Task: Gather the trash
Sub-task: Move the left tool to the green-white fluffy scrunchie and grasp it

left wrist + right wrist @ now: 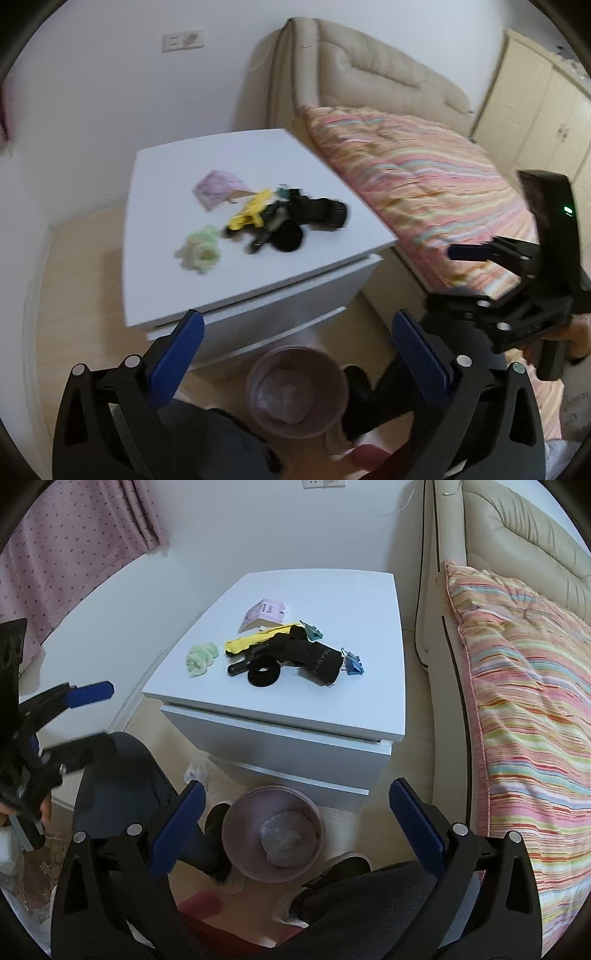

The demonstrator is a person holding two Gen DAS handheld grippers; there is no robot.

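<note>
On the white nightstand (332,709) (177,288) lie a crumpled green tissue (201,658) (199,250), a pink packet (266,613) (218,188), a yellow strip (253,641) (248,215), a black hair tie (264,675), a black pouch (318,661) and a blue binder clip (352,665). Below it on the floor stands a pink bin (229,836) (255,393) with a whitish wad (287,835) inside. My left gripper (300,354) (92,723) hovers open over the bin, holding nothing. My right gripper (297,823) (452,276) is open too, also without anything in it.
A bed with a striped quilt (524,709) and a beige padded headboard (517,535) runs along the right of the nightstand. Pink curtain (74,542) hangs at the left. The person's dark trouser legs and shoes (218,823) flank the bin. A white paper scrap (195,771) lies on the floor.
</note>
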